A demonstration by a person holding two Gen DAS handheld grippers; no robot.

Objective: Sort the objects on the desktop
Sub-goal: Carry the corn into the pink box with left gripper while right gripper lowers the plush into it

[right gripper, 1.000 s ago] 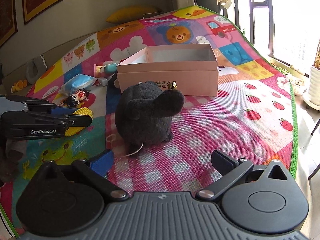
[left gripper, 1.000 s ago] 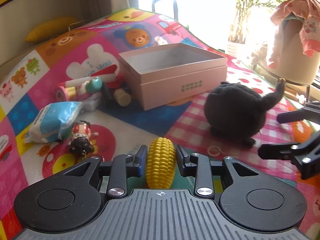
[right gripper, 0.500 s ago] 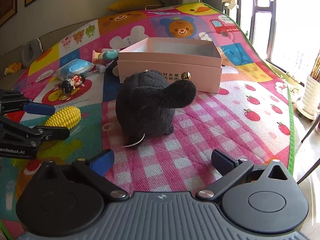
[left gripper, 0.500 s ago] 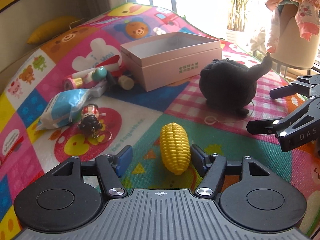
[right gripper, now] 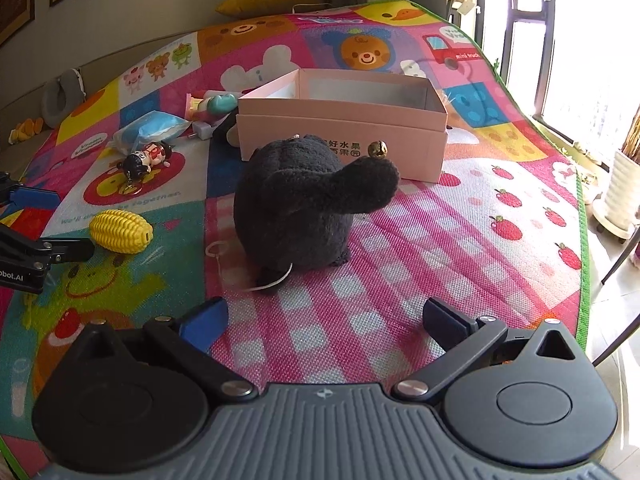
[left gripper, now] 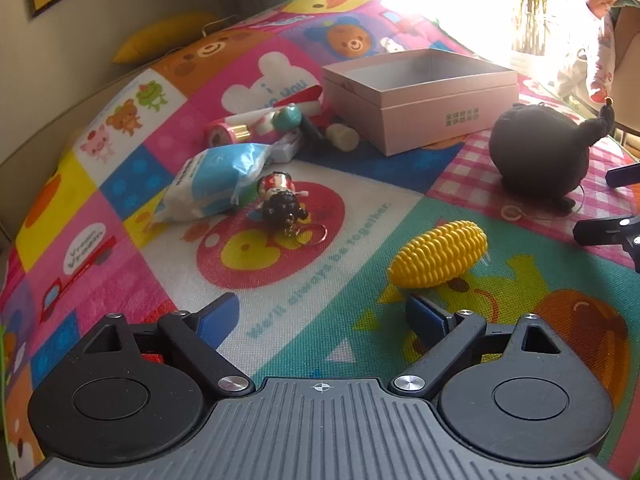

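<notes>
A yellow toy corn cob (left gripper: 439, 254) (right gripper: 120, 231) lies on the play mat, just ahead of my left gripper (left gripper: 322, 316) and off its right finger. The jaws of that gripper are opening wide, with only mat between them. My right gripper (right gripper: 325, 314) is open, with nothing in it, and a black plush toy (right gripper: 298, 212) (left gripper: 540, 158) sits a short way beyond its fingers. An open pink box (left gripper: 420, 94) (right gripper: 340, 120) stands behind the plush. A small doll keychain (left gripper: 282, 200) and a blue-white packet (left gripper: 212, 184) lie to the left.
Tubes and small toys (left gripper: 264, 124) are piled by the box's left side. The colourful mat (right gripper: 480, 240) ends in a green edge on the right, with bare floor and a window beyond. A yellow cushion (right gripper: 272, 2) lies against the wall.
My left gripper let go of the corn, spread its jaws and drew back; the corn now rests tilted on the mat. The right gripper stayed open and hardly moved.
</notes>
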